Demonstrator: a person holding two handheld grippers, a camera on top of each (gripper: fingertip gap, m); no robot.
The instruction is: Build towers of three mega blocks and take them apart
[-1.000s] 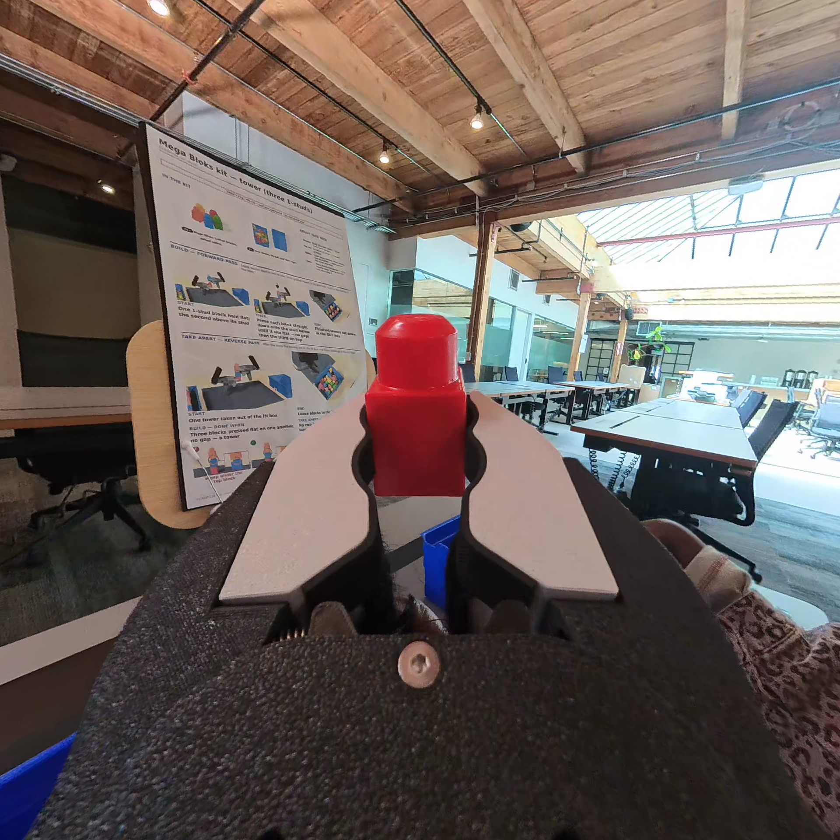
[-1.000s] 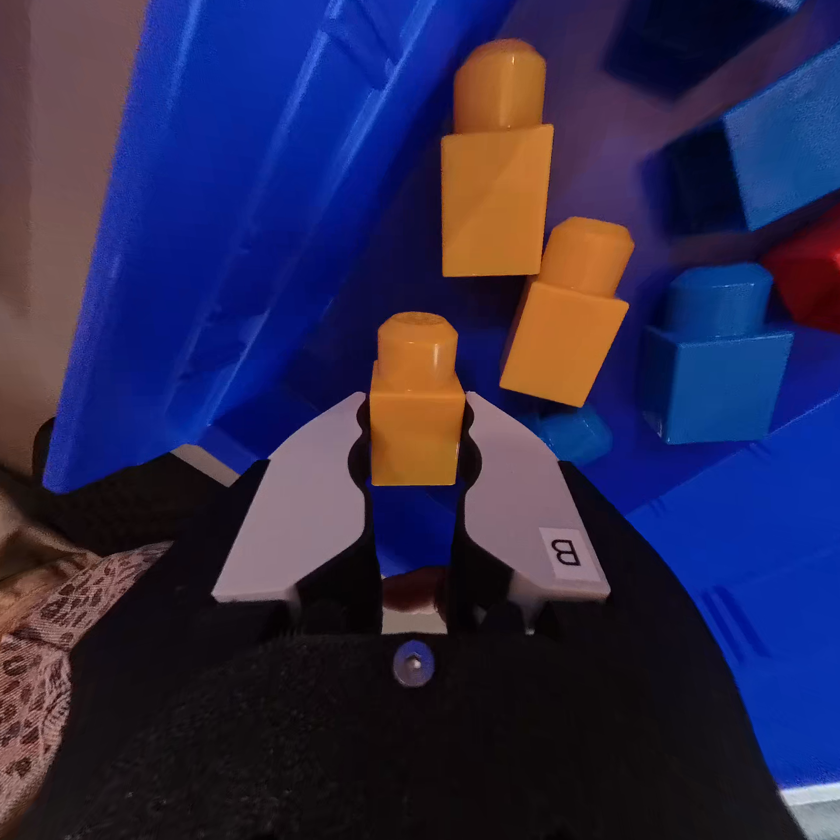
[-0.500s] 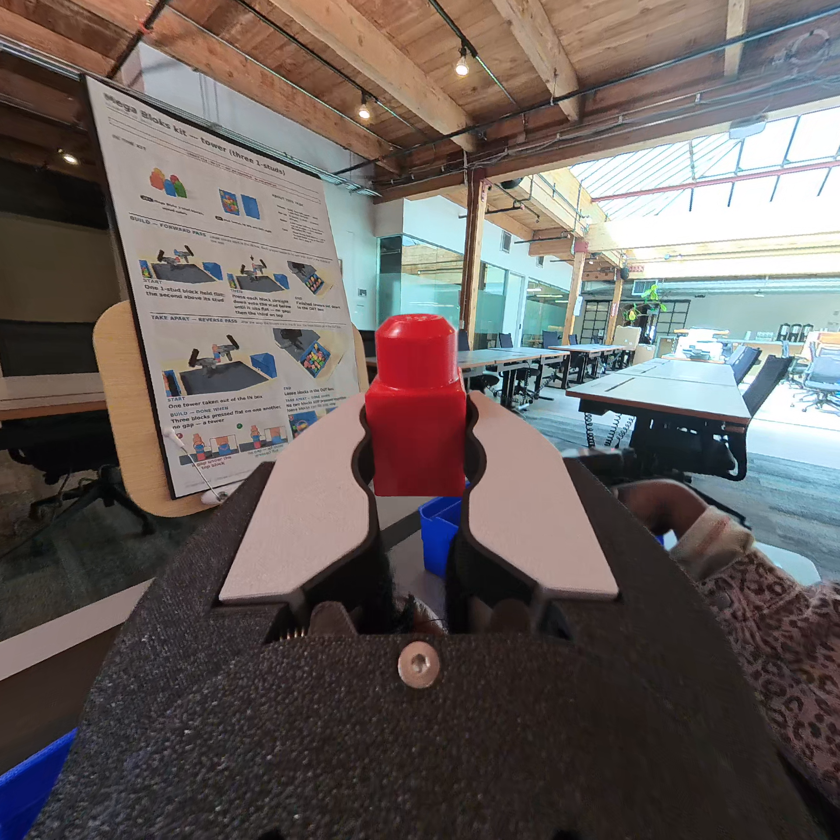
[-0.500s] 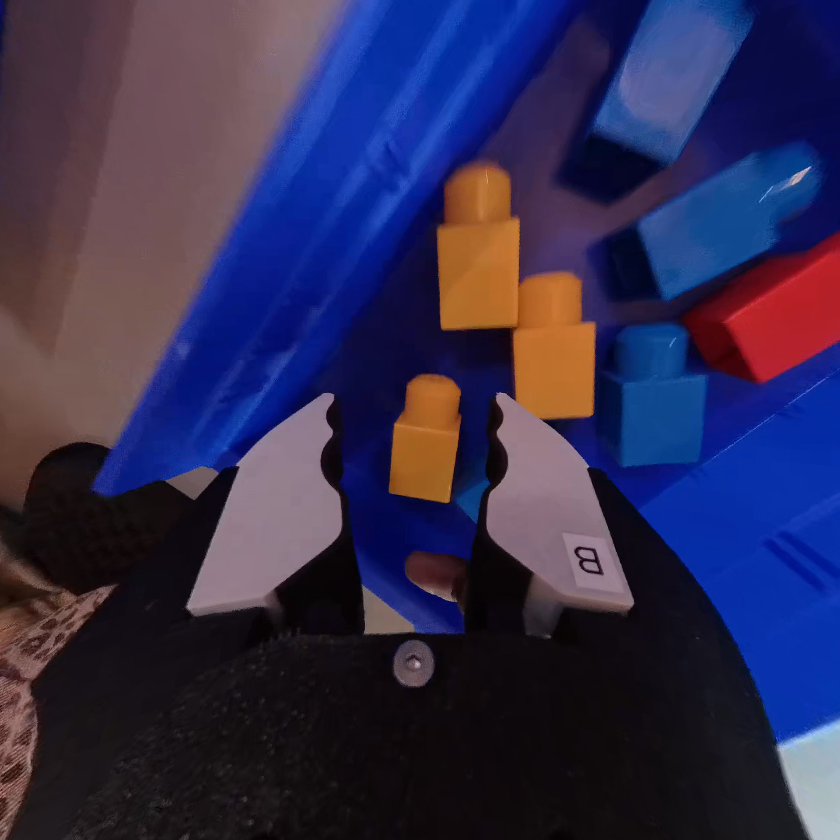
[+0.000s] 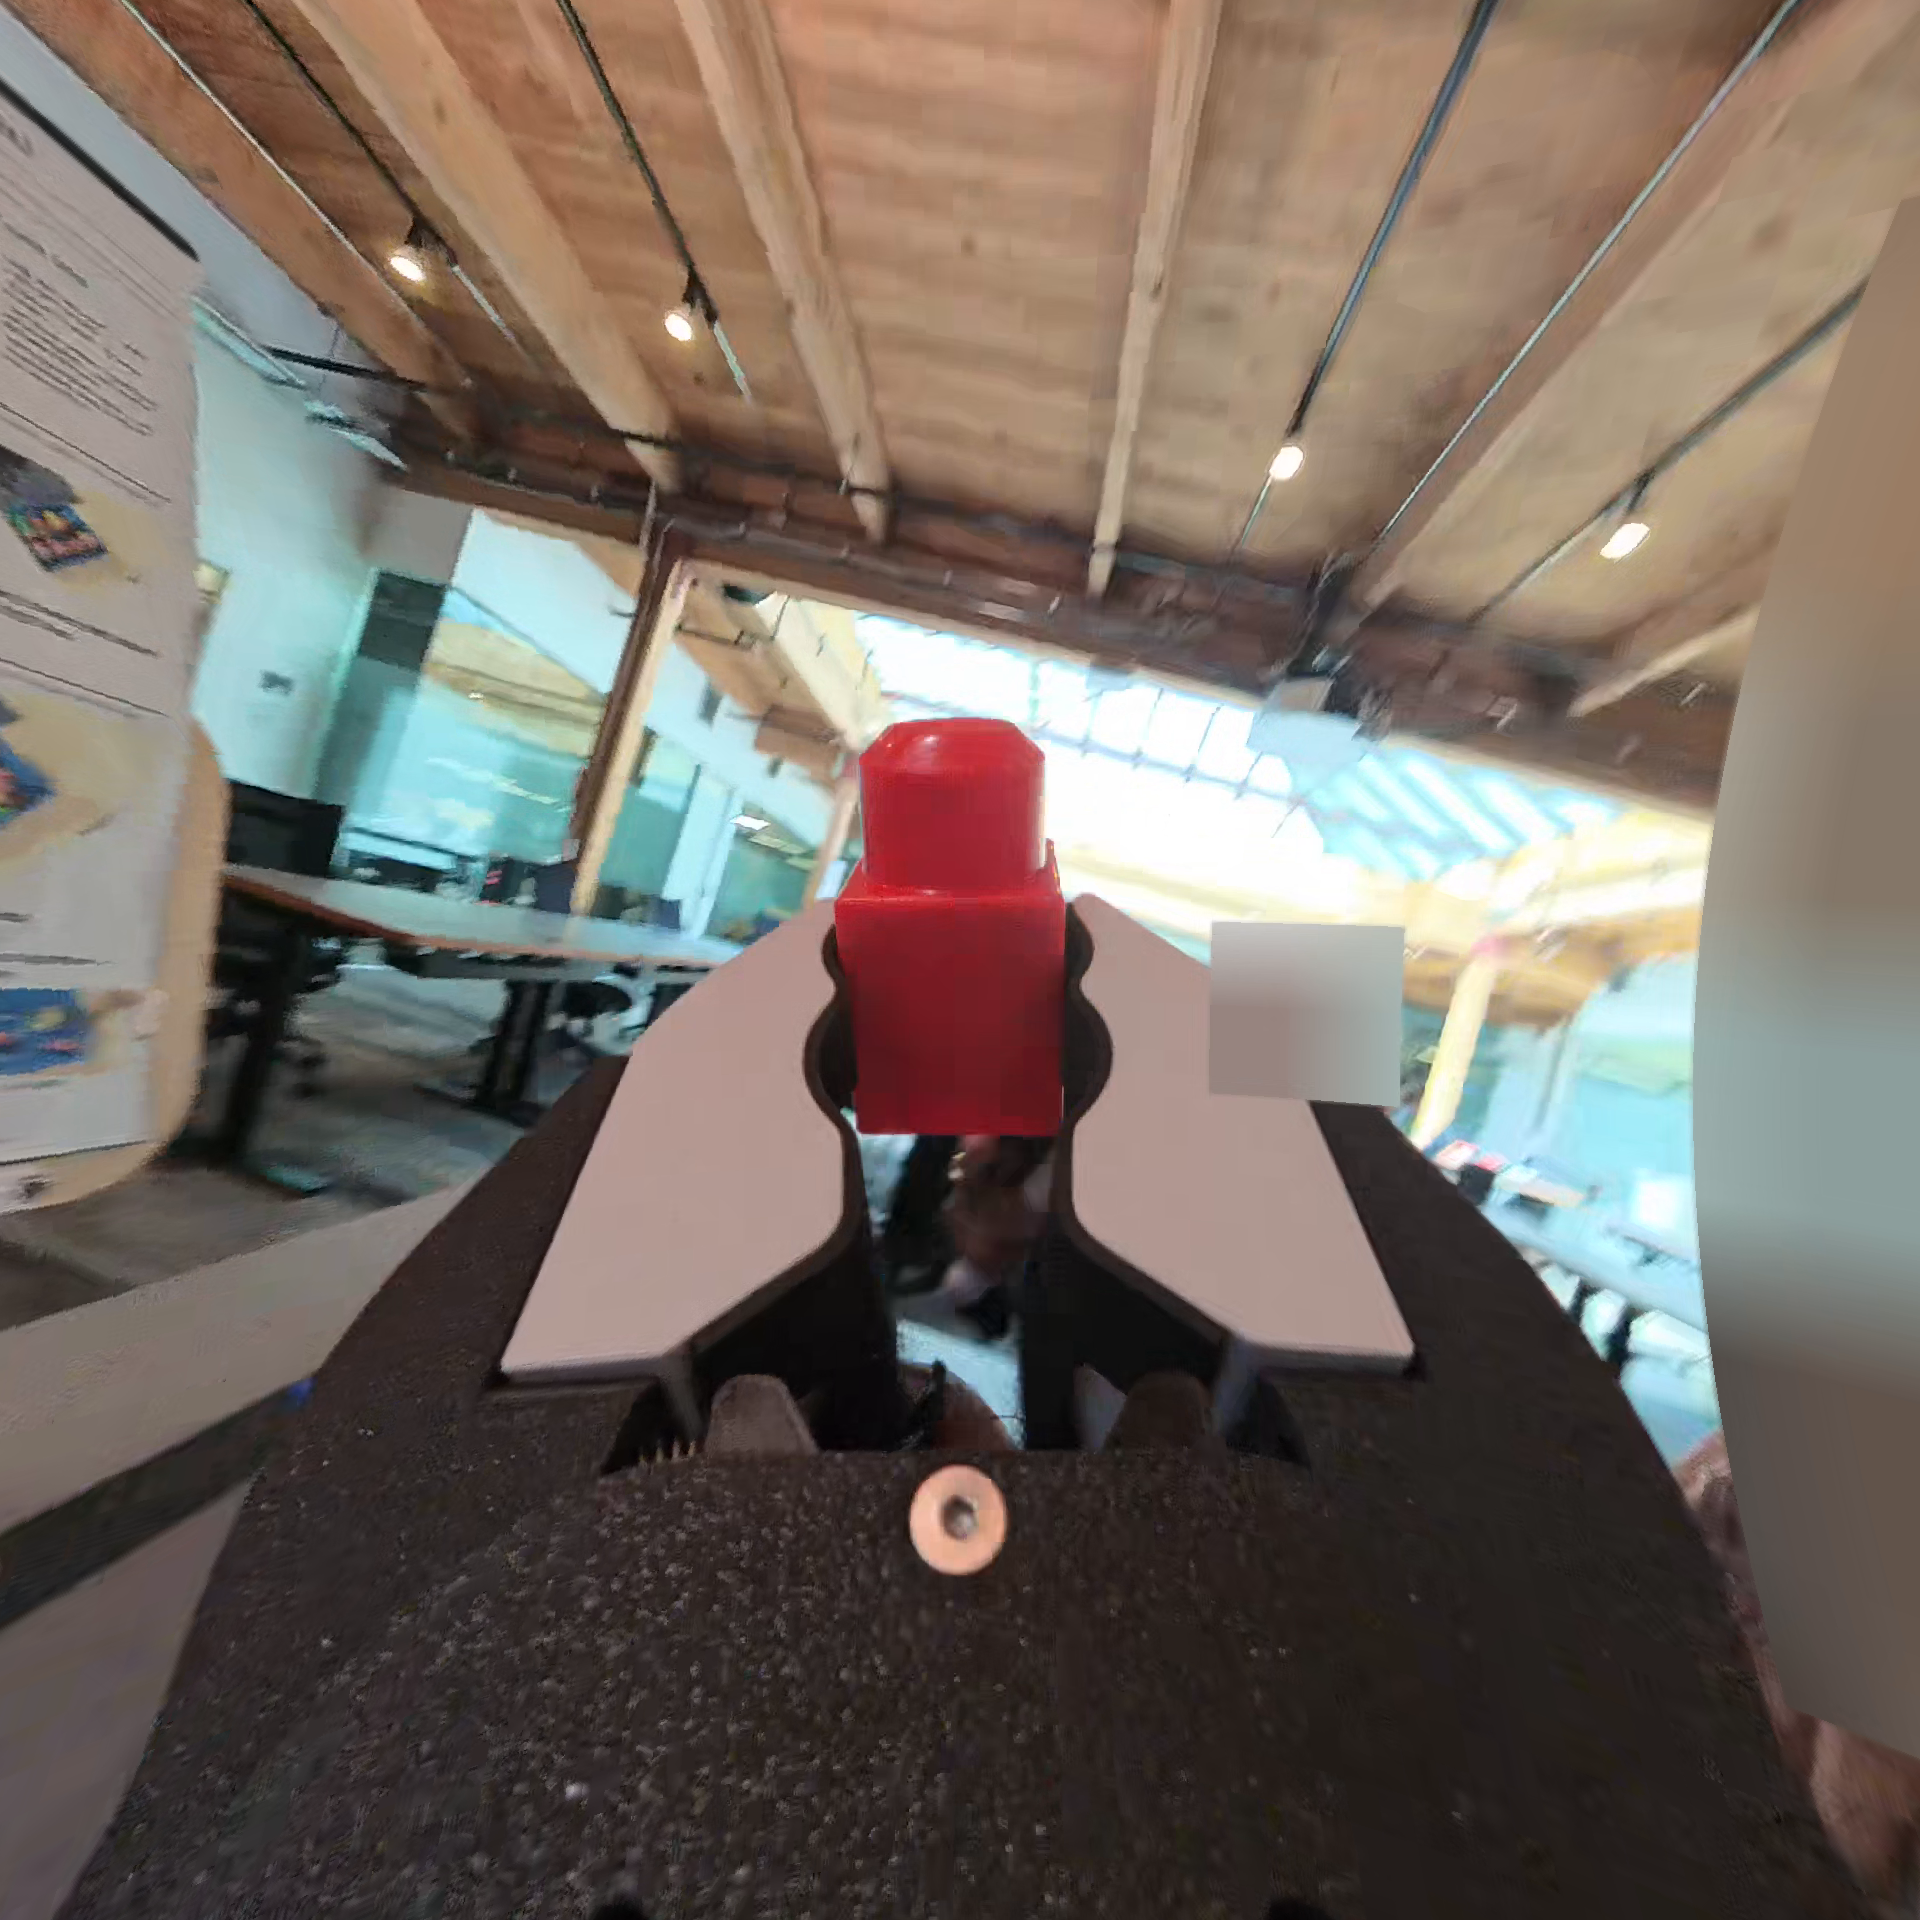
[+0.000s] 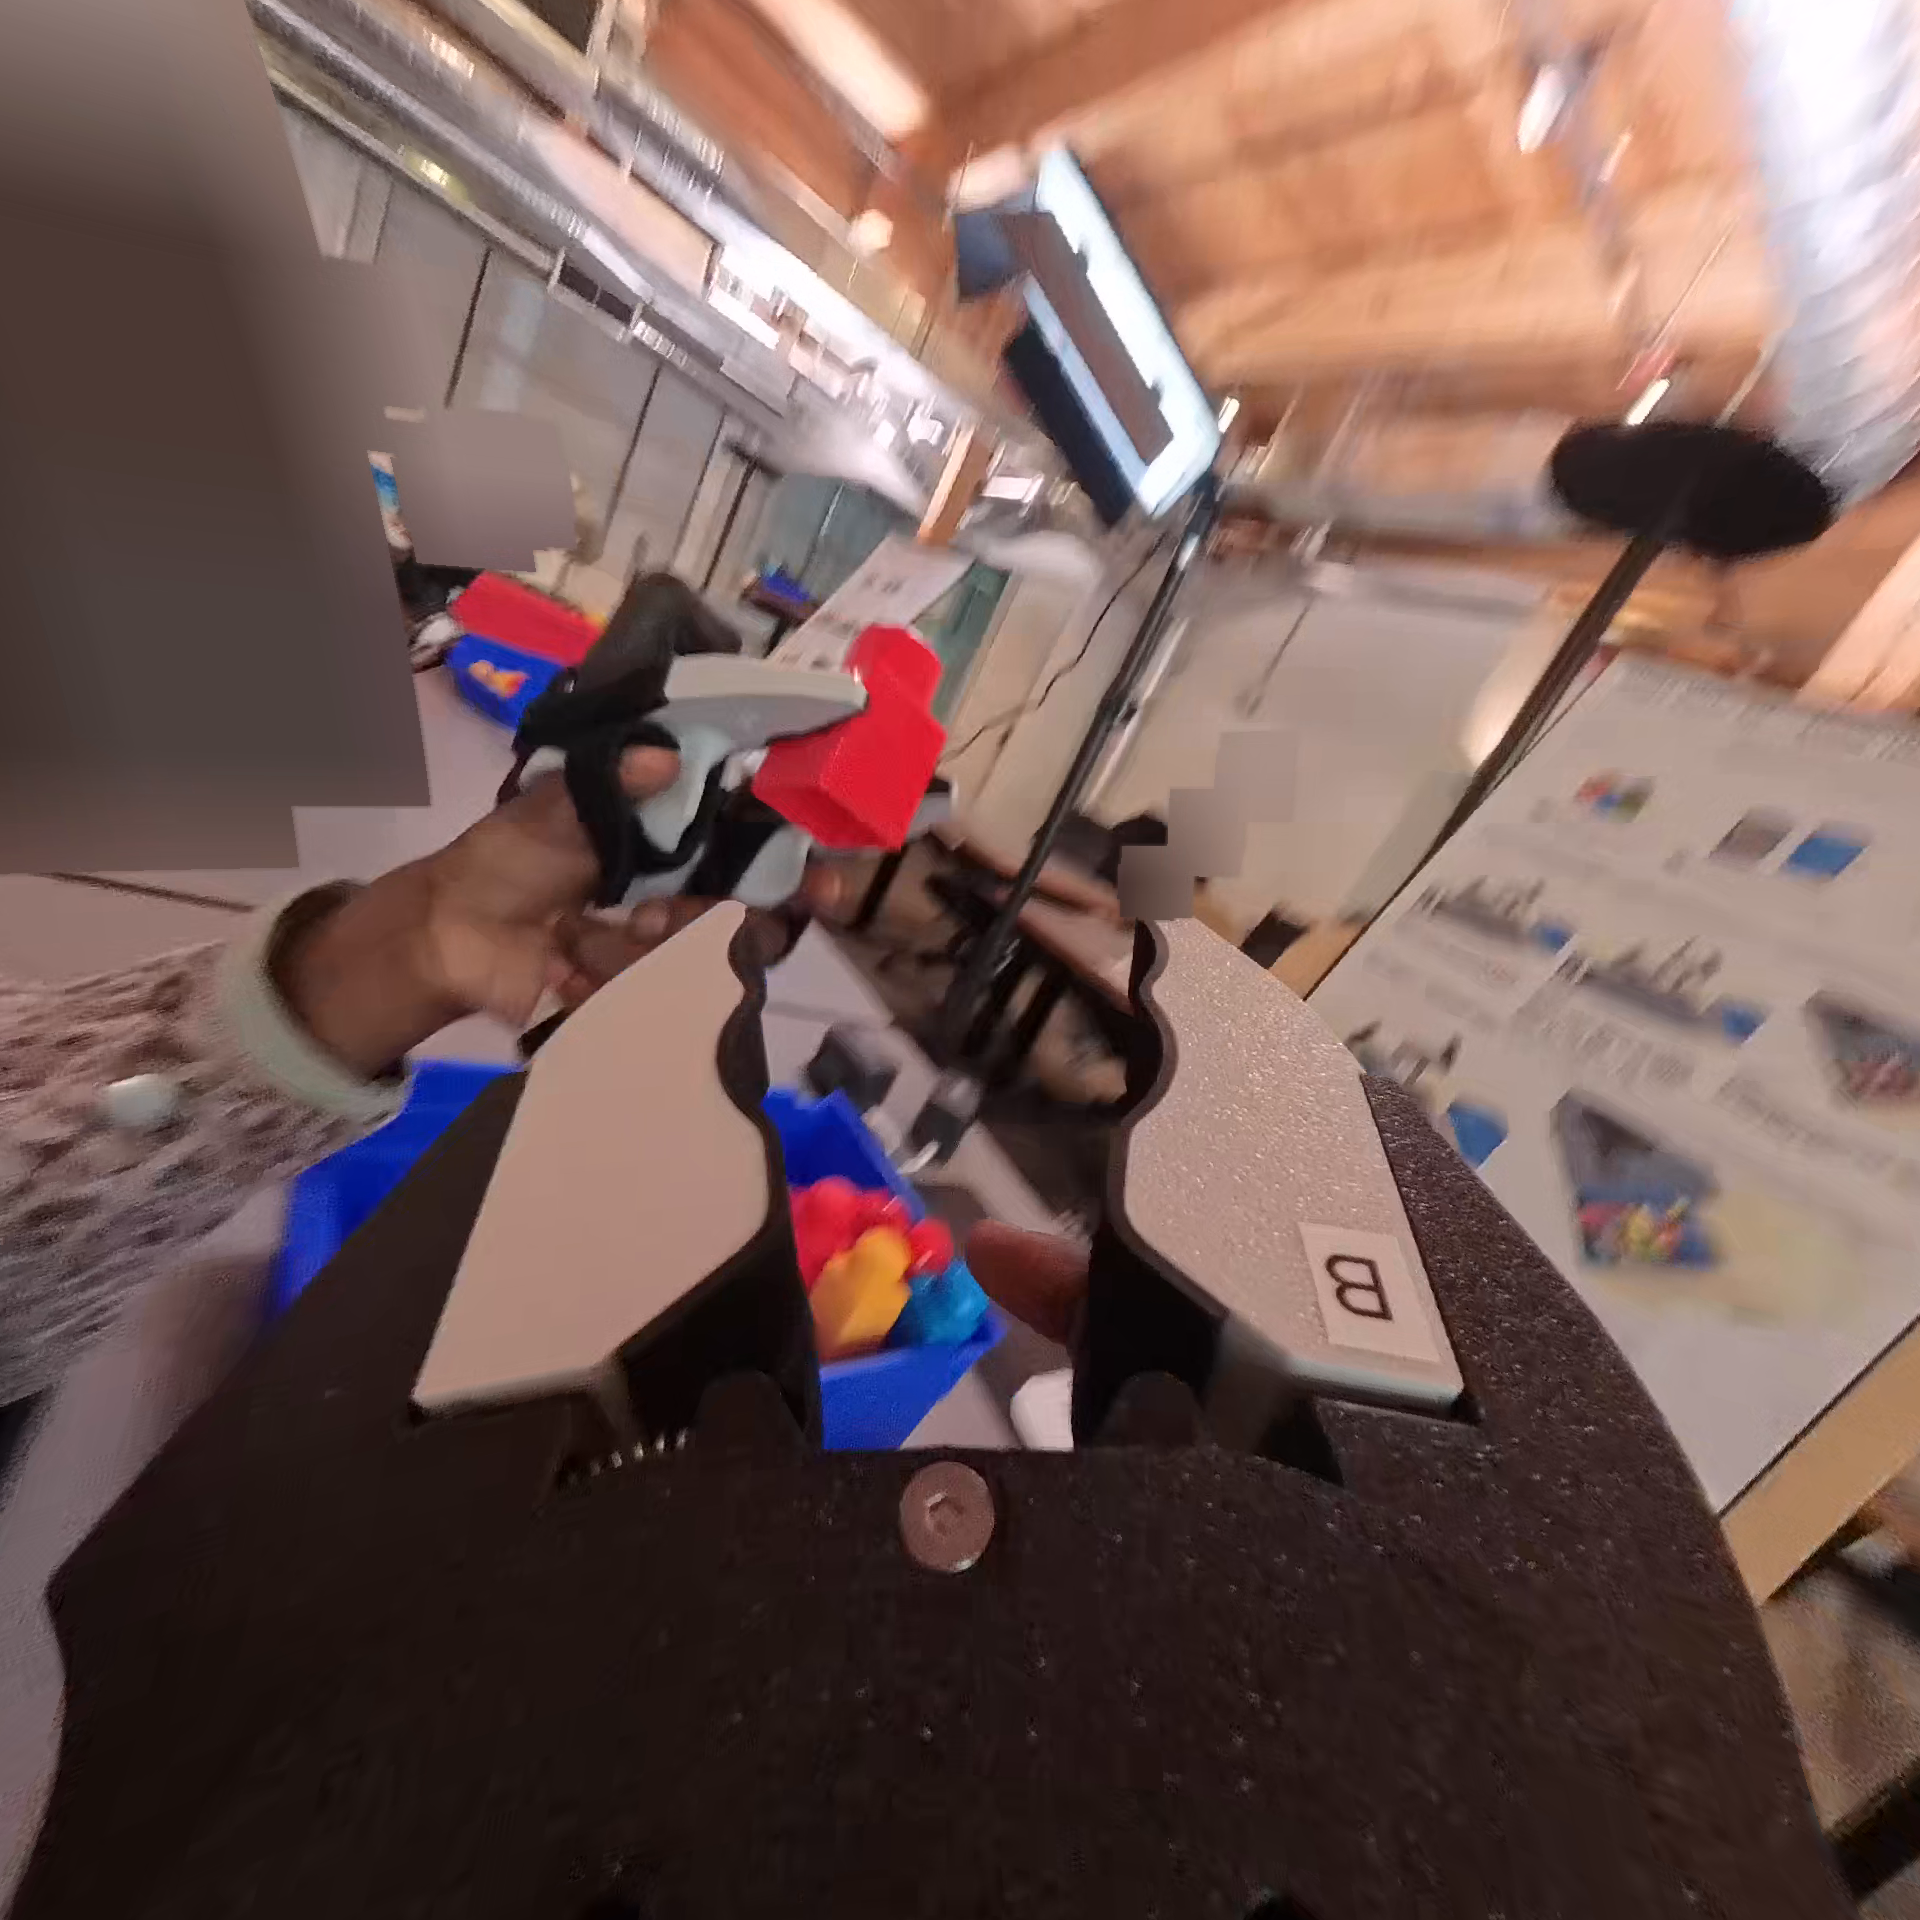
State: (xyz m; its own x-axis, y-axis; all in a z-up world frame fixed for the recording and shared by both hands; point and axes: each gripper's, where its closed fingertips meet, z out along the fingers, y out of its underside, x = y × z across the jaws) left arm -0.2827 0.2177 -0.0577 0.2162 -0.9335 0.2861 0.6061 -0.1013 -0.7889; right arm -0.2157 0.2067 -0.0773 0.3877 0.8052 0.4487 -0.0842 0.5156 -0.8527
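Red block [image 5: 951, 987] sits clamped between the fingers of the left gripper [image 5: 951, 1023], stud pointing away from the camera, held up in the air toward the wooden ceiling. Right gripper [image 6: 940, 1023] is spread wide and carries nothing; its view is motion-blurred. From there the left one shows off to the upper left, with the same block tilted in its grip. Blue bin [image 6: 904, 1382] of loose mixed-colour blocks lies below, seen through the gap of the right gripper. Step looks like take-apart or sorting: one block in hand, no tower in view. Next move likely calls for dropping the red one into a bin or fetching a mate for it; cannot tell which. Writing: printed instruction poster [image 5: 73, 623] at left, too blurred to read, and a small letter sticker [image 6: 1356, 1288] on the right gripper's finger.
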